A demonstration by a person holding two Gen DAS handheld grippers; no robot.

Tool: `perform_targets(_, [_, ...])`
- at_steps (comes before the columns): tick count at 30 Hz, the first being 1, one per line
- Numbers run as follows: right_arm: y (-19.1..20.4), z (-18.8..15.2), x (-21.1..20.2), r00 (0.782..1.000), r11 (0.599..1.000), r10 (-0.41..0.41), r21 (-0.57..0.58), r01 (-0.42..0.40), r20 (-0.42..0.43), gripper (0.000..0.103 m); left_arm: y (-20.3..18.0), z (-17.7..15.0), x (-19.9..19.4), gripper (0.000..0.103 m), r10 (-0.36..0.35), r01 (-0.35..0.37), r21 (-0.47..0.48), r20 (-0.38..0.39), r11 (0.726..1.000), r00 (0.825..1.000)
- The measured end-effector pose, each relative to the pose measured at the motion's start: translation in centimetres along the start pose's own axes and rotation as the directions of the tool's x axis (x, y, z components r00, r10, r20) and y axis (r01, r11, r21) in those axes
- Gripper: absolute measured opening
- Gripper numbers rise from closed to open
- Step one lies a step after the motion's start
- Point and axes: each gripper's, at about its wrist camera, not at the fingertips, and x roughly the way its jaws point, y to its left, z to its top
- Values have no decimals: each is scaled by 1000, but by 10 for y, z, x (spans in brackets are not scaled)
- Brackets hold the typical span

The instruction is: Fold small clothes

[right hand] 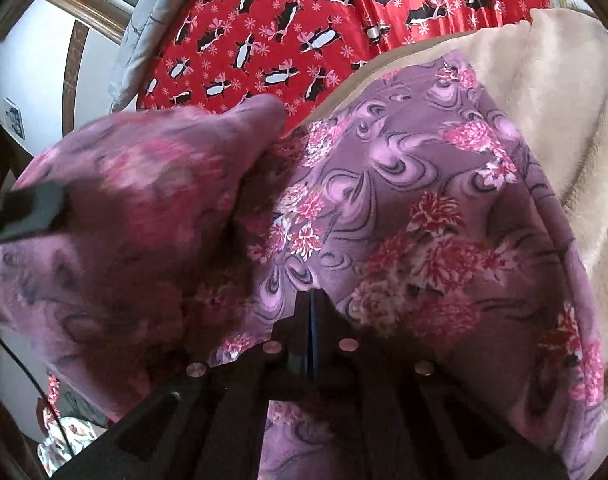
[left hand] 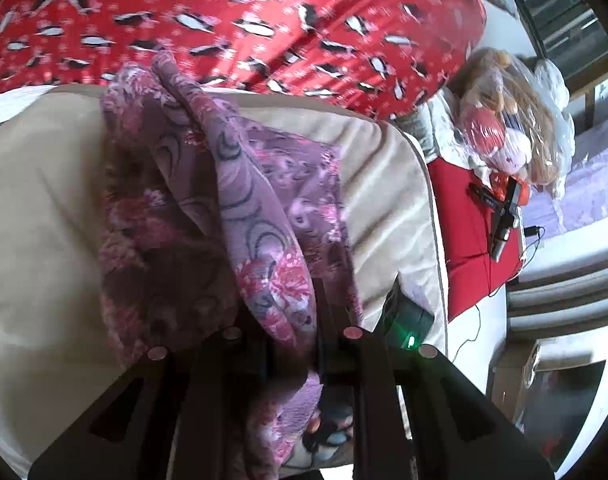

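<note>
A purple garment with pink flowers (left hand: 232,200) lies on a beige blanket (left hand: 44,200). My left gripper (left hand: 288,320) is shut on a raised fold of it, and cloth hangs over and between its fingers. In the right wrist view the same garment (right hand: 403,200) spreads over the blanket (right hand: 551,100). My right gripper (right hand: 311,300) is shut on the cloth at its near edge. The left gripper (right hand: 20,208) shows there at the far left, blurred, lifting a flap of the garment.
A red sheet with penguin print (left hand: 264,12) covers the bed behind the blanket. At the right lie a plastic-wrapped bundle (left hand: 511,120), a red cloth (left hand: 471,236) with dark devices and cables, and slatted furniture (left hand: 563,296). A white wall (right hand: 36,80) is at the left.
</note>
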Motion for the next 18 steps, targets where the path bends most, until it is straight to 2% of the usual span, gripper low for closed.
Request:
perform_targets(7, [-4, -5, -5, 999, 999, 32, -4, -32, -14, 0, -3, 2, 44, 17, -33, 33, -12, -44, 999, 998])
perform_targets(10, [-6, -7, -6, 999, 999, 46, 6, -46, -11, 0, -2, 2, 53, 26, -89, 87, -27, -83, 996, 993])
perform_targets(12, [-7, -8, -6, 999, 999, 52, 9, -52, -11, 0, 2, 1, 51, 35, -150, 146, -45, -95, 988, 984])
perform_targets(15, [-7, -8, -6, 999, 999, 53, 14, -53, -14, 0, 8, 1, 37, 35, -224, 219, -64, -87, 974, 971])
perform_targets(18, [-7, -9, -7, 998, 998, 52, 30, -52, -18, 0, 18, 3, 12, 37, -241, 239, -52, -34, 970, 970])
